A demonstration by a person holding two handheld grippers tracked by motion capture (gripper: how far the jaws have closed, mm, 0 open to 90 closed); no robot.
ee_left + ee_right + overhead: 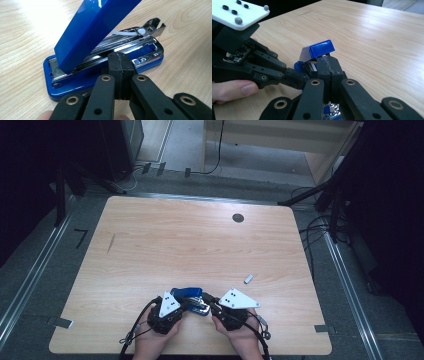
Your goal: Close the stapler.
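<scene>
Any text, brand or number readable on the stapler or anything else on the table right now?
None can be read. The blue stapler shows plain glossy plastic and bare metal, with no brand or number. The small white piece on the table is too small to tell. A dark mark on the floor is too blurred to read.

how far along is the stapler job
Done: the blue stapler has its lid swung up, baring the metal staple channel. In hand: both closed grippers, left and right, meet at it. Left: seemingly loading; a small strip lies apart.
</scene>
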